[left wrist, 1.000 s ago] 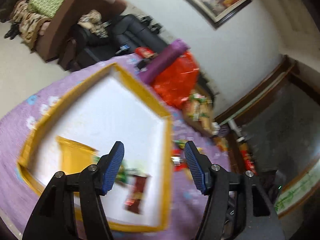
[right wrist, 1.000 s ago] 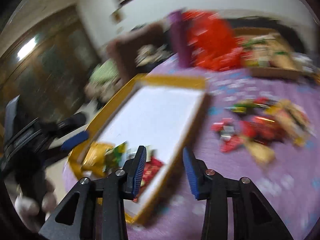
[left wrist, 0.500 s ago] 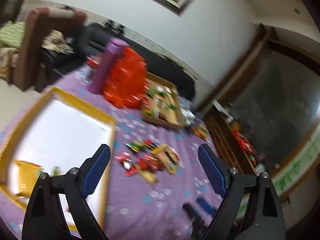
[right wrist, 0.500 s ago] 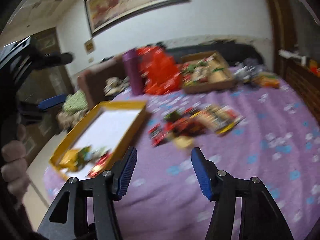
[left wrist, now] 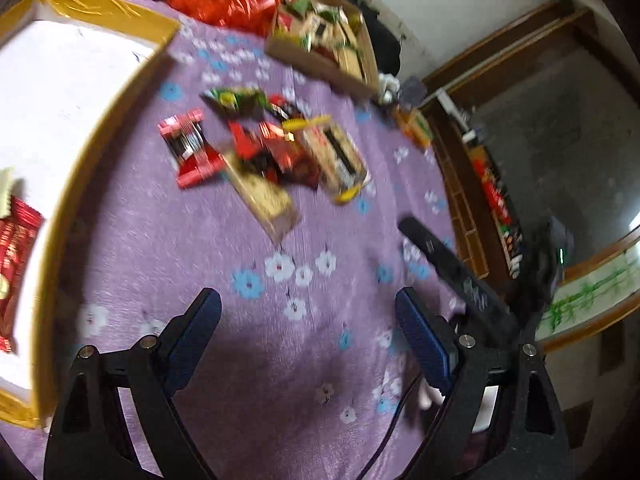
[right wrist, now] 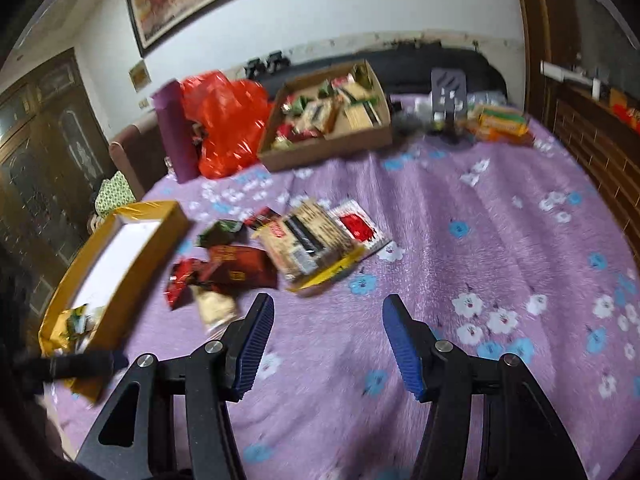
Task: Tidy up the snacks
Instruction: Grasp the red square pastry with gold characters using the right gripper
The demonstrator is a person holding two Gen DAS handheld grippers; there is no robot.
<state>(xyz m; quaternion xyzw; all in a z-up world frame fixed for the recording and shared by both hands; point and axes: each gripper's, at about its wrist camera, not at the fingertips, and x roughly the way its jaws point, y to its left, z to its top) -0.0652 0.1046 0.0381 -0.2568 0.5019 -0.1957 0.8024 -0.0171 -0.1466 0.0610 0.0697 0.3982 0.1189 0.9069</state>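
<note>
Two claws hang over a purple cloth with blue and white flowers (right wrist: pixel 460 216) that covers the desk. The left claw (left wrist: pixel 308 332) stands with its blue-padded jaws spread wide and nothing between them; beneath it lies only bare cloth. The right claw (right wrist: pixel 328 328) stands with its jaws parted to a lesser width, likewise empty.

The loose pile of wrapped snacks (right wrist: pixel 280 256) lies on the cloth ahead of both claws and apart from them: red, green, dark maroon and tan packets overlap one another, with a yellow-edged clear packet at the pile's right side. In the left view the same pile (left wrist: pixel 272 152) sits near the middle of the cloth.

A shallow yellow-rimmed tray with a white floor (right wrist: pixel 132 260) sits left of the pile. It holds a few packets at its near end, among them a red wrapper (left wrist: pixel 14 240).

A brown cardboard box filled with assorted snacks (right wrist: pixel 328 144) stands at the far side. A crumpled red plastic bag (right wrist: pixel 224 124) and a purple cylinder (right wrist: pixel 174 128) stand just left of it.

Both views are motion-blurred, so print on the packets is unreadable.
</note>
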